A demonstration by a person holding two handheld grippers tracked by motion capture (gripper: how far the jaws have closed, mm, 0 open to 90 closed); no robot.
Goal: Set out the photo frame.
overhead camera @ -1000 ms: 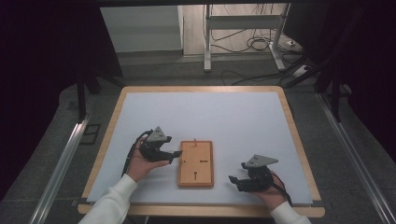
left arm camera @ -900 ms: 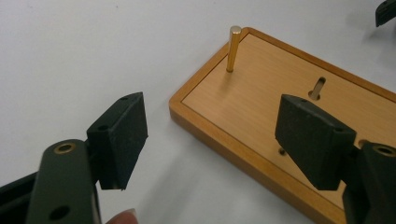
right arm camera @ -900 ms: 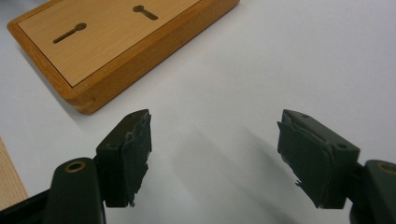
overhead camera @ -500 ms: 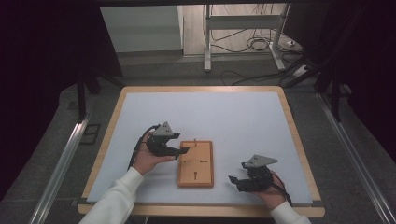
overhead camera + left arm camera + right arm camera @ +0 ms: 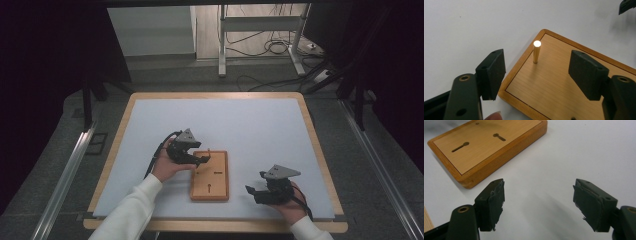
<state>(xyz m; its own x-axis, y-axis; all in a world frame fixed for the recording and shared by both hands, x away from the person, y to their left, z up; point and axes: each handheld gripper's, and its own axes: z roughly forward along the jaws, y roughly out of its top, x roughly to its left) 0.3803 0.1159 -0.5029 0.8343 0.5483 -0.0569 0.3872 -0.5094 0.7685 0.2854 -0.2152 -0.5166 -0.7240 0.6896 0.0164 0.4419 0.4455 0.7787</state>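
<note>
High view: wooden board (image 5: 210, 176) sits near-centre on the table (image 5: 150, 125), w/ a brass peg (image 5: 536, 52) standing upright at its far-left corner. L gripper (image 5: 199, 161) is at the board's far-left end, R gripper (image 5: 254, 194) parked on the table just right of the board, apart from it.

Left gripper view: fingers (image 5: 492, 72) wide but have just been closing a bit; peg is ahead of the gap, roughly centred, not yet between the pads, nothing touched.

Right gripper view: fingers (image 5: 491, 202) wide, empty, board's keyhole slots (image 5: 499, 137) ahead.

My read: step in hand = grab peg. To do well: push L fwd until the peg's upper half sits mid-pad, keep pads parallel to the shaft, close evenly, then pull straight up, no side lean or it may bind in its hole. If the board lifts, R could press it down.
</note>
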